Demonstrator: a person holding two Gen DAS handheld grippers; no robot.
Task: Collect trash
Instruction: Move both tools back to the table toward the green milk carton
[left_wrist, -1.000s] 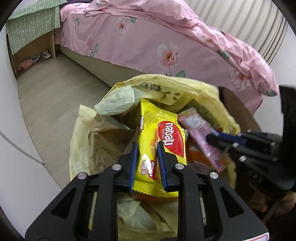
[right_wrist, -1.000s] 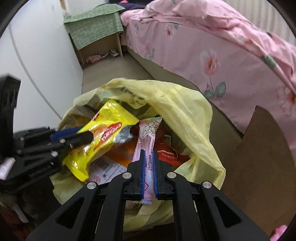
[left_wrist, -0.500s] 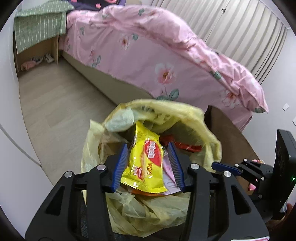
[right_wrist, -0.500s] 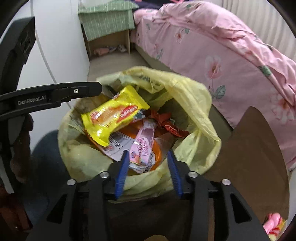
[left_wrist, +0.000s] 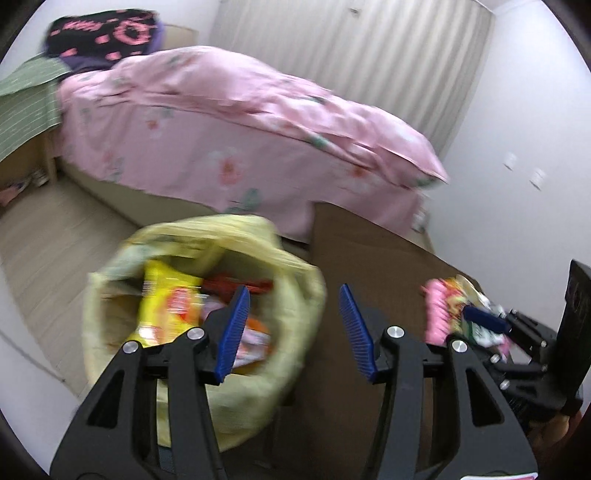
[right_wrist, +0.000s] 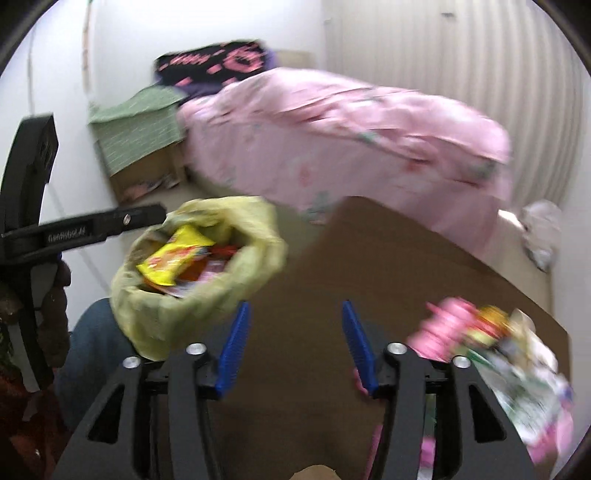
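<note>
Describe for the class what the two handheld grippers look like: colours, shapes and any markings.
Both are matte black plastic. The left gripper and right gripper each have two angular fingers with triangular cut-outs, silver round screw heads at the joints, and ribbed blue pads. In the right wrist view, the left gripper's side bears blurred white lettering. No cables or sleeves are clearly visible.

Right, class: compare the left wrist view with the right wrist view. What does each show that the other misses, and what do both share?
Only the left wrist view: wall switches.

Only the right wrist view: a white bag on the floor past the bed, and blue trousers.

Both: the yellow trash bag holding a yellow wrapper, the pink bed, the brown table and a wrapper pile.
</note>
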